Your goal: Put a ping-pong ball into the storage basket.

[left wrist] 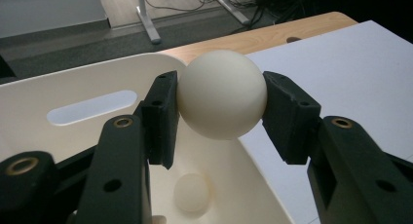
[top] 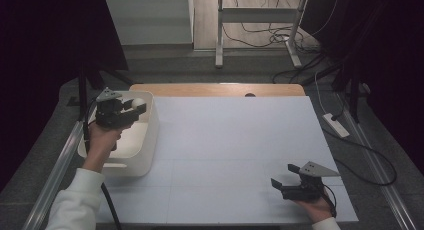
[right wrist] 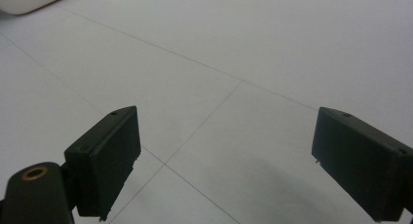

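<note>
At about nine o'clock on the bench [top: 235,140], the left tongs [left wrist: 221,104] clamp a white ball [left wrist: 222,93] just above the cream bin [top: 145,140]. One ball [left wrist: 192,192] already lies inside, so this drop looks nearly finished, with only the release left. The right tongs [right wrist: 229,160] rest empty, jaws spread wide, at five o'clock.

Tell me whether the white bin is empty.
Not empty: one ball lies on the white bin's floor, below the ball held by the left tool.

White board [top: 235,155] covers wooden table [top: 220,89]; floor cables [top: 260,37].
</note>
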`<action>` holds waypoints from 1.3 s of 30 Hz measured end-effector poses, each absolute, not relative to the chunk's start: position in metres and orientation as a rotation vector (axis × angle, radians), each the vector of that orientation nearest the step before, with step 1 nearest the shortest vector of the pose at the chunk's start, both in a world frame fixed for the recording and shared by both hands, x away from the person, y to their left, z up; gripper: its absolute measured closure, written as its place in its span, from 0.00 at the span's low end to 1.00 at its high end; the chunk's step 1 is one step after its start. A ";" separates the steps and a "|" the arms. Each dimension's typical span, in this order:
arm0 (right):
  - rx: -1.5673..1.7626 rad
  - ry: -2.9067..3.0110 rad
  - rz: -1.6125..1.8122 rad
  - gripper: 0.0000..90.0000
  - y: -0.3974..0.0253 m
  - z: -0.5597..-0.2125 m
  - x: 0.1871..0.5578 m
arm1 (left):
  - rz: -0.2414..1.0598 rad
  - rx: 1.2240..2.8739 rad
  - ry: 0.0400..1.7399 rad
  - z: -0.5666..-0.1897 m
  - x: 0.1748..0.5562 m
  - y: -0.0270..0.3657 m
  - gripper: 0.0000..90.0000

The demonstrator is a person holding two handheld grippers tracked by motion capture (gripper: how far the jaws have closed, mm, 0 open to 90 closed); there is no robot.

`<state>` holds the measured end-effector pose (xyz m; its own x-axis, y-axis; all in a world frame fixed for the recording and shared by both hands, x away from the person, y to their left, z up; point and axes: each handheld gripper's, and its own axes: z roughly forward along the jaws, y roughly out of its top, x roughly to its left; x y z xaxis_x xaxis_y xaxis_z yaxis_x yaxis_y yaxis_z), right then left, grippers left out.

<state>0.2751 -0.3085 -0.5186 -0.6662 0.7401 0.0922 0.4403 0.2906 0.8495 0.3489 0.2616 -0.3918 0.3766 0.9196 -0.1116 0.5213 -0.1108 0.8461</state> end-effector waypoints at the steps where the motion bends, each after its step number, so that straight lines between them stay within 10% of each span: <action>1: 1.069 2.246 1.320 0.12 -0.308 -0.519 0.275 | 0.575 1.767 1.273 -0.392 0.350 0.262 0.56; 39: 1.072 2.252 1.310 0.12 -0.308 -0.520 0.275 | 0.499 1.899 1.421 -0.416 0.377 0.269 0.56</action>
<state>0.2750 -0.3076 -0.5195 -0.6658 0.7407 0.0898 0.4440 0.2966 0.8455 0.3775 0.2689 -0.4163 0.3227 0.9409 -0.1031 0.6700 -0.1501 0.7270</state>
